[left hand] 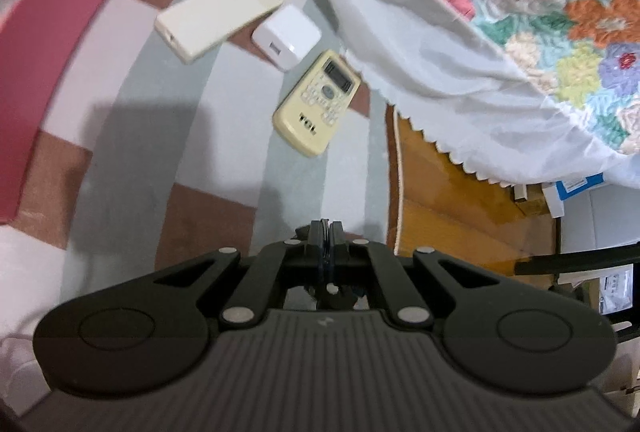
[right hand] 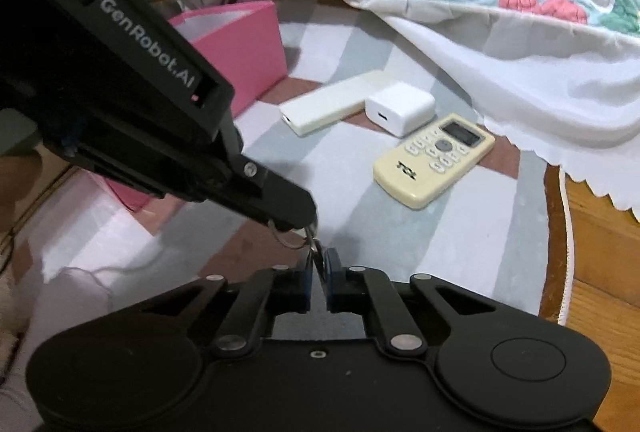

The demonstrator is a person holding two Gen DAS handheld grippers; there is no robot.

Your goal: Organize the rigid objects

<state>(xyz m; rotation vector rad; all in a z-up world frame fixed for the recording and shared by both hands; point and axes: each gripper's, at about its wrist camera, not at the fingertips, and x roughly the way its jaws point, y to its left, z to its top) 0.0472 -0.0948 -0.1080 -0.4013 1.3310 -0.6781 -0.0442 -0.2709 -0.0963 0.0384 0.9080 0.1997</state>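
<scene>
The left gripper (right hand: 294, 222) is clenched on a key ring (right hand: 294, 236); the right gripper (right hand: 319, 264) pinches it too, low in the frame; the TCL remote (right hand: 432, 159), white charger (right hand: 400, 107) and cream power bank (right hand: 332, 101) lie together on the rug (right hand: 400, 252), centre right.

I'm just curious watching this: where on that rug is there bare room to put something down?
The widest bare stretch of rug lies between the remote and the right gripper. More lies between the pink box and the power bank. It is crowded where power bank, white charger and remote cluster by the hanging bed sheet.
</scene>
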